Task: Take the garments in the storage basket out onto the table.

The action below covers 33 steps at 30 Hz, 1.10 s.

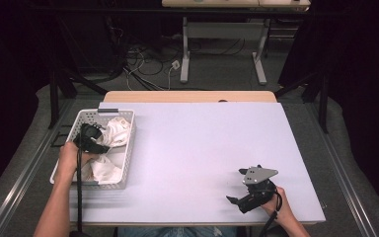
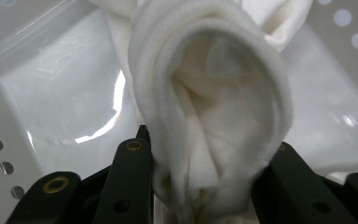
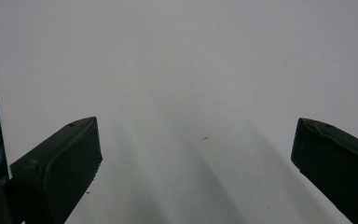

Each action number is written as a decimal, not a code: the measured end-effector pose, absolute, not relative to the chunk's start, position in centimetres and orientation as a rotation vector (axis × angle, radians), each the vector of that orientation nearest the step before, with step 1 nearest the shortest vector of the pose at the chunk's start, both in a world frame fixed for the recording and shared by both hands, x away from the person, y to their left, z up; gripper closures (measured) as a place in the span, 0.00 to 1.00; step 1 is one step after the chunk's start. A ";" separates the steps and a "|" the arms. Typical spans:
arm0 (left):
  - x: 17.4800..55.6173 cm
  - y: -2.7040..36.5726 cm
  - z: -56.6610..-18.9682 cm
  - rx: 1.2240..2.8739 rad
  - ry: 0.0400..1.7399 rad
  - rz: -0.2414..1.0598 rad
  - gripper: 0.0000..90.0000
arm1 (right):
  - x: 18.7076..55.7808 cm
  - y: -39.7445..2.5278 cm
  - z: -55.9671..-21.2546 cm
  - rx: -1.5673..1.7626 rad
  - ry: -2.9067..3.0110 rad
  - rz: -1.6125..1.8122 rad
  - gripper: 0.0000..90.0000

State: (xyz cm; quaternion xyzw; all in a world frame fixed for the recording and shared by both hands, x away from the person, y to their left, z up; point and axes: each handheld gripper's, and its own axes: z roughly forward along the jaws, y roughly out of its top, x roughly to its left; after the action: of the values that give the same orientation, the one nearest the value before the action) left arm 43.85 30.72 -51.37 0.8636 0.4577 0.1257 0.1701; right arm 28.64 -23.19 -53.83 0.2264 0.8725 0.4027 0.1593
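The person sat at the near edge of the desk (image 1: 192, 148), a forearm coming in on each side. At the left stood a white perforated basket (image 1: 126, 163), close to the desk's left edge, with crumpled white cloth (image 1: 118, 132) lying inside it. The left hand-held gripper (image 1: 97, 140) was down in the basket, its black body over the cloth and the person's left hand (image 1: 70, 157) just behind it at the basket's near-left wall.

From the left gripper view the hold was plain: the left hand-held gripper (image 2: 200, 186) was clamped on a bunched fold of the white cloth (image 2: 209, 102), one black jaw pressed against each side of the wad. The fold rose from between the jaws in a thick rolled loop, and behind it were the basket's glossy white floor (image 2: 70, 93) and its hole-dotted walls. The cloth sat inside the basket, not over its rim.

The right hand-held gripper (image 1: 239, 197) was well apart from all this, at the near-right part of the desk, held in the person's right hand (image 1: 279, 202) with its grey three-cornered plate on top and its jaws pointing leftward over bare desk surface. In the right gripper view the right hand-held gripper (image 3: 196, 154) stood with its jaws wide apart and nothing between them, only the pale desk surface (image 3: 191, 70) below, with a strip of blue denim at the picture's left edge.

Beyond the desk's far edge were the legs of another table (image 1: 222, 54) and a tangle of cables on the floor.
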 end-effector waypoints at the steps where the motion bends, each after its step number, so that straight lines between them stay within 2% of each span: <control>1: 43.8 30.8 -51.3 2.444 1.307 0.360 0.76 | 28.6 -23.2 -53.8 0.648 2.492 1.150 0.01; 33: 41.9 31.2 -49.0 2.347 1.242 0.484 0.76 | 28.5 -23.2 -53.8 0.639 2.492 1.147 0.01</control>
State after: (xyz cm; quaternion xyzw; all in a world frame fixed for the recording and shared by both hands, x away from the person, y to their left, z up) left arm 41.94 31.17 -49.03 0.8484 0.4488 0.1750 0.2193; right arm 28.53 -23.23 -53.77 0.2239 0.8731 0.4019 0.1615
